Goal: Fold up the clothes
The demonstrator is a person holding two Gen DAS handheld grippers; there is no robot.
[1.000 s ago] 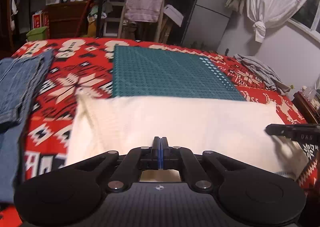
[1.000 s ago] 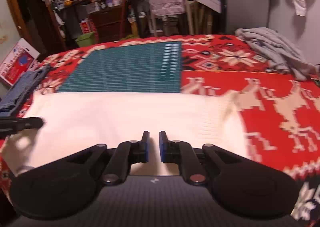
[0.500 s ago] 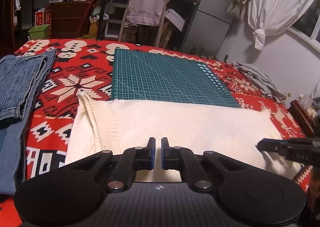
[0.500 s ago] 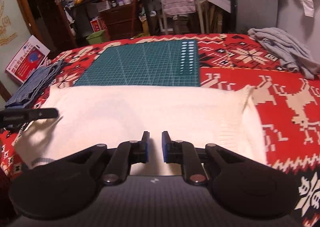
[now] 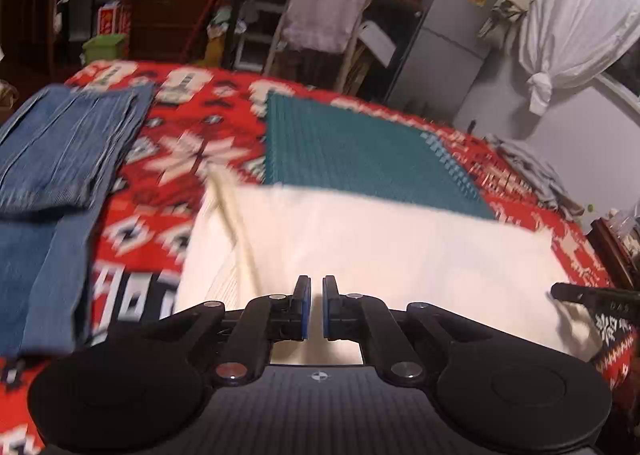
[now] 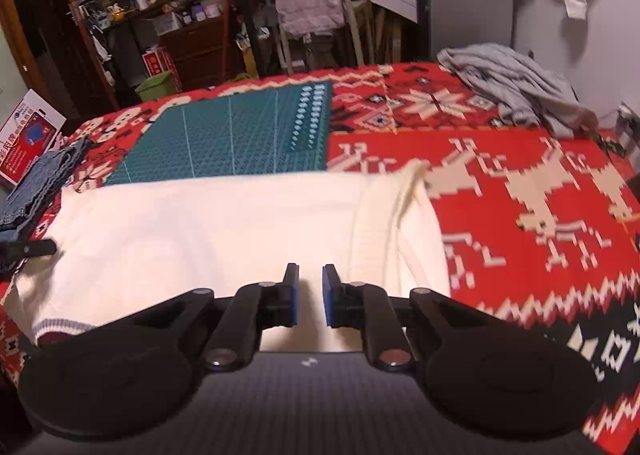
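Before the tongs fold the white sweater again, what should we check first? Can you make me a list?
1. Left tongs empty and open: ok, a small gap, nothing between them.
2. Right tongs empty and open: ok.
3. White sweater lying flat: mostly ok, its right end is bunched at the ribbed edge.
4. Sweater clear of the jeans: ok, red blanket shows between them.
5. Grey clothes pile out of the way: ok, far corner.
6. Sweater's near edge reachable: cannot tell, the tongs hide it.
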